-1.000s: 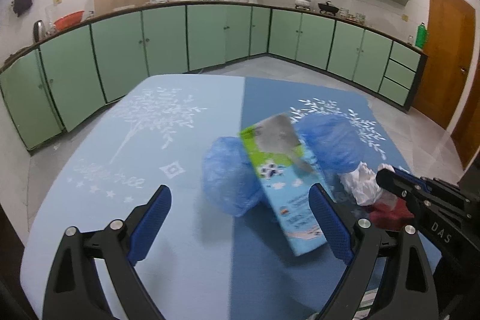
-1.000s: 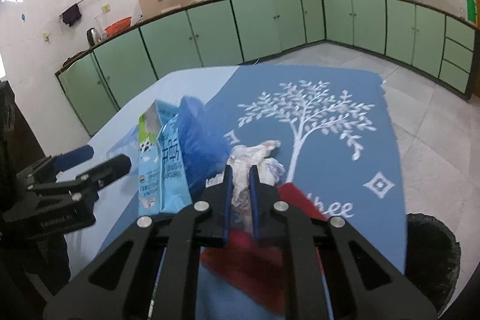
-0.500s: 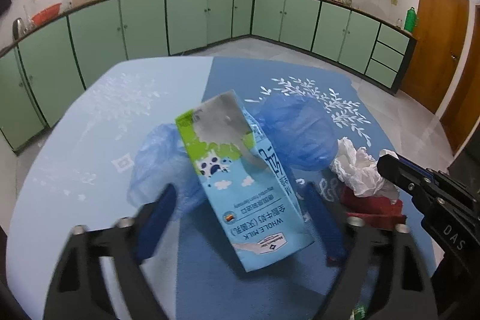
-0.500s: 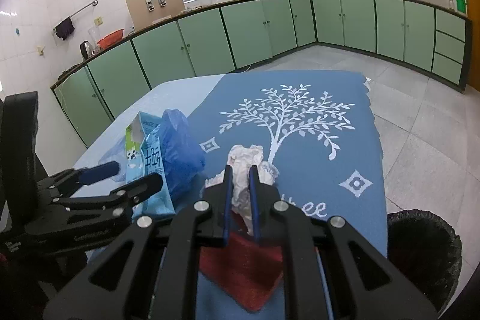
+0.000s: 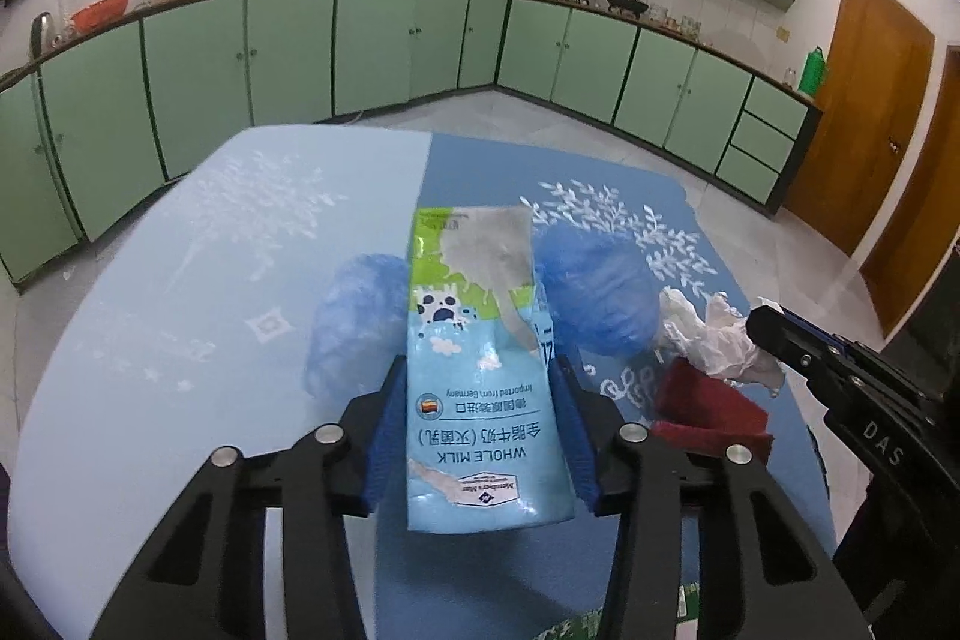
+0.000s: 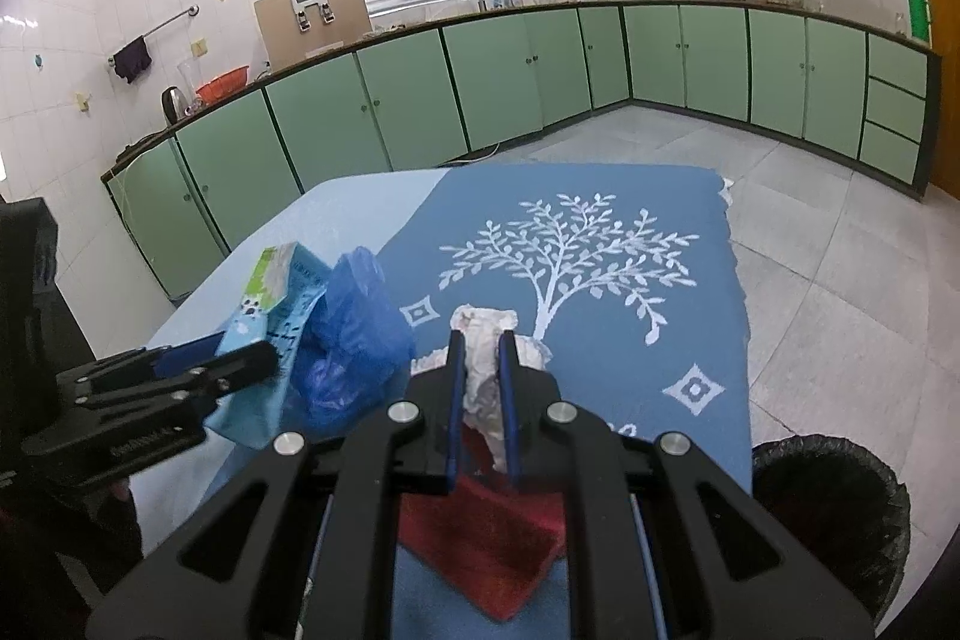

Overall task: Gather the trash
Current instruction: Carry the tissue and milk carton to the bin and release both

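My left gripper (image 5: 480, 370) is shut on a blue and green whole milk carton (image 5: 480, 364), its blue pads pressing both sides; the carton is tilted up off the table. It also shows in the right wrist view (image 6: 270, 316). My right gripper (image 6: 482, 340) is shut on a crumpled white tissue (image 6: 483, 370), also seen in the left wrist view (image 5: 714, 334). Crumpled blue plastic bags (image 5: 594, 298) lie behind the carton. A red wrapper (image 6: 480, 544) lies under the tissue.
A round table with a light and dark blue tree-print cloth (image 6: 600, 244) holds the trash. A black-lined trash bin (image 6: 834, 508) stands on the floor at the table's right. Green kitchen cabinets (image 5: 360, 40) line the walls.
My left gripper has moved forward and closed on the milk carton, lifting it. My right gripper has risen with the tissue held in it.
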`<move>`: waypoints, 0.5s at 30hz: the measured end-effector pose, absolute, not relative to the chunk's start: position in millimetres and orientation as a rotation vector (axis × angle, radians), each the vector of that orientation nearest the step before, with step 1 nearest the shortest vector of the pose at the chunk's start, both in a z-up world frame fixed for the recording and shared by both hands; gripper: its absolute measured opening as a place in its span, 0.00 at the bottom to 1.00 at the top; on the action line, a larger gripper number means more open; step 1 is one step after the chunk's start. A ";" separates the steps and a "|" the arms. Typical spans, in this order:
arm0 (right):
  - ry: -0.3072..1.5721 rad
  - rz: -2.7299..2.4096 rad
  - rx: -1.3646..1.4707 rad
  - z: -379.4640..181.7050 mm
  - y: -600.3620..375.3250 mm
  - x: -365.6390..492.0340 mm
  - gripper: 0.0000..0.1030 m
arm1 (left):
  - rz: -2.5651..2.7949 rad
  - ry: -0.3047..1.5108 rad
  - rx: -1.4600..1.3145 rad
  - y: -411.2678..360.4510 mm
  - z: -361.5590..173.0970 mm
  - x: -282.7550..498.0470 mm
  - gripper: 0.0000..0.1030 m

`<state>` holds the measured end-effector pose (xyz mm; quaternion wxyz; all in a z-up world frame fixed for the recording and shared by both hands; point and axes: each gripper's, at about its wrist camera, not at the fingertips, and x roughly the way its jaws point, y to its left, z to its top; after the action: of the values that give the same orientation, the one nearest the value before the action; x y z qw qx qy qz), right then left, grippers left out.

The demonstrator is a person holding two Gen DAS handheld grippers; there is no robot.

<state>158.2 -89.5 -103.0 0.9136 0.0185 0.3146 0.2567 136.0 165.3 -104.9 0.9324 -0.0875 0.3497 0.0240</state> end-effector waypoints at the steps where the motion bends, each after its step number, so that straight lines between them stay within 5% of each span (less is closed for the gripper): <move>1: 0.643 0.526 0.036 -100.5 -90.0 157.7 0.10 | 0.053 0.707 -0.180 166.9 -102.0 133.8 0.44; 15: 0.575 0.494 0.024 -69.1 -105.3 137.9 0.10 | -0.005 0.628 -0.156 146.8 -67.1 124.2 0.44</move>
<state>137.9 -105.3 -69.1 0.9290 0.0118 0.2806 0.2409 124.2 146.8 -67.1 0.9482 -0.0767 0.3084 -0.0022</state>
